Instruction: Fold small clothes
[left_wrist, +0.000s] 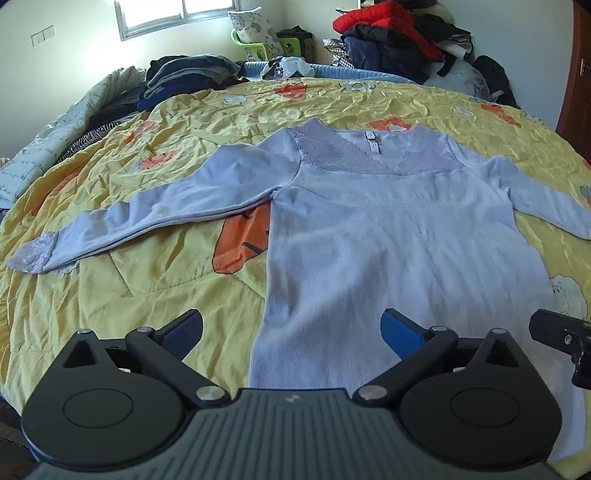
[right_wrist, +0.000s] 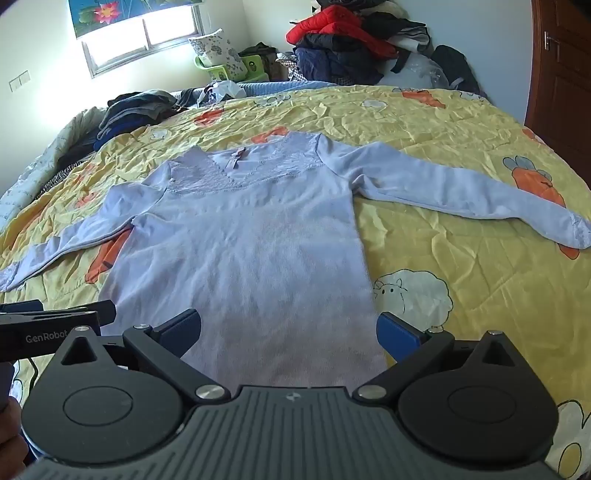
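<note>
Left gripper (left_wrist: 291, 334) and right gripper (right_wrist: 288, 334) gape wide, empty, above shirt (left_wrist: 369, 240).

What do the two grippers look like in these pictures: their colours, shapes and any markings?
Both look alike. The left gripper and the right gripper each have a grey ribbed body with a small pale logo, two round black discs, black link arms with silver pins, and blue pads on the fingers. In the right wrist view, the left gripper's black side bears white lettering "GenRobot".

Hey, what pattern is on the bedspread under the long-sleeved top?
Yellow bedspread printed with orange carrots and white sheep, clearest in the right wrist view.
</note>
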